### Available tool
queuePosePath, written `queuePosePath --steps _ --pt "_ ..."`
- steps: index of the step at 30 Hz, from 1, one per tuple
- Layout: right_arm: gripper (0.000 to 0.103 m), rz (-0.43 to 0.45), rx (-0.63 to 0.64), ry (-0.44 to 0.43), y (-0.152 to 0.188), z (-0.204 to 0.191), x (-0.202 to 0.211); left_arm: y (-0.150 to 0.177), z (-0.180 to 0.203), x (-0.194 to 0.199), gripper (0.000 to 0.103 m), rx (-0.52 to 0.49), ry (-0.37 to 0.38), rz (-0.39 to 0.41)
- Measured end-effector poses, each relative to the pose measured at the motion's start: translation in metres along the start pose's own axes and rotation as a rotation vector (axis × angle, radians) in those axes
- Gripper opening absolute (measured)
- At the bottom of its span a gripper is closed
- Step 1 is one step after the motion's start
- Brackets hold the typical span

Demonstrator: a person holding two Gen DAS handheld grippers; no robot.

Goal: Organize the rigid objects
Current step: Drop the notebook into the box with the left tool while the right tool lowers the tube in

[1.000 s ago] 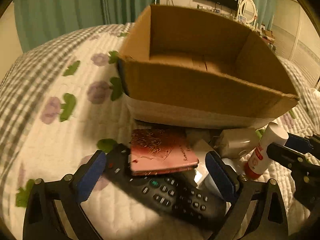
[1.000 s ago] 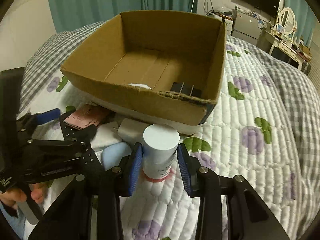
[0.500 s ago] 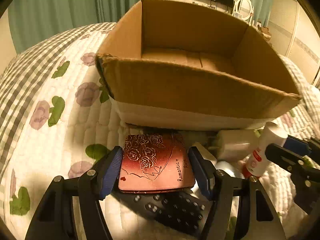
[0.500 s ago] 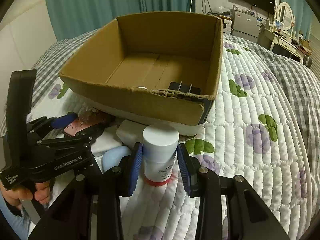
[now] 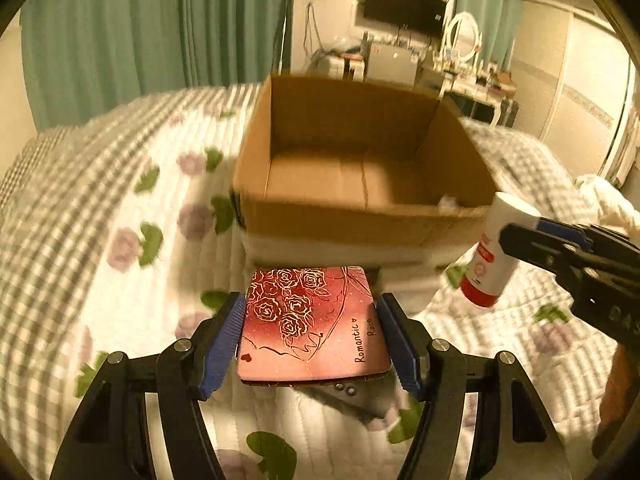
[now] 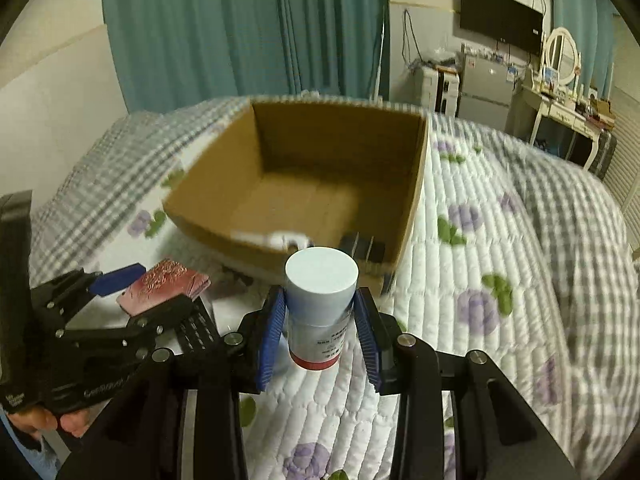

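Left tongs (image 5: 310, 342): jaws have just been closing, now clamped on the red rose-patterned case (image 5: 312, 320), lifted off the remote control (image 6: 196, 326). Right tongs (image 6: 320, 334): white bottle (image 6: 320, 304) raised clear of the bed quilt (image 6: 480, 280). Cardboard box (image 5: 360, 216): farther off, lower in both views.

Dim warm indoor light, motion blur, heavy fisheye bending, dark corners.
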State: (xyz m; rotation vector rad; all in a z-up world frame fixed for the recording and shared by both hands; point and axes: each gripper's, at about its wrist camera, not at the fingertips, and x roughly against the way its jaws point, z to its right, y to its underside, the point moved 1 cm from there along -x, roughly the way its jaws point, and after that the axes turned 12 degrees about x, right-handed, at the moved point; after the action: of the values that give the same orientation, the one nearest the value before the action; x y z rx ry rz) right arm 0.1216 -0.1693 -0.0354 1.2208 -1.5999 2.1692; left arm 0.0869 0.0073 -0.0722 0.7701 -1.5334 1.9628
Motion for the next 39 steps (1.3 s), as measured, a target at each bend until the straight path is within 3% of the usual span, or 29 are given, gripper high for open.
queuePosePath --steps 7,14,24,39 --pt "0.035 0.083 0.031 0.026 -0.051 0.011 0.026 -0.054 0.029 0.027 0.068 -0.031 0.055 0.129" --pt "0.035 0.087 0.024 0.042 -0.077 0.027 0.009 -0.104 0.052 -0.002 0.068 -0.078 0.02 0.187" --pt "0.035 0.056 0.018 0.037 -0.08 0.046 -0.03 -0.102 0.061 -0.065 0.069 -0.124 -0.025 0.144" --pt "0.035 -0.026 -0.007 0.032 -0.089 0.059 -0.077 -0.112 0.035 -0.03 0.07 -0.05 -0.038 0.18"
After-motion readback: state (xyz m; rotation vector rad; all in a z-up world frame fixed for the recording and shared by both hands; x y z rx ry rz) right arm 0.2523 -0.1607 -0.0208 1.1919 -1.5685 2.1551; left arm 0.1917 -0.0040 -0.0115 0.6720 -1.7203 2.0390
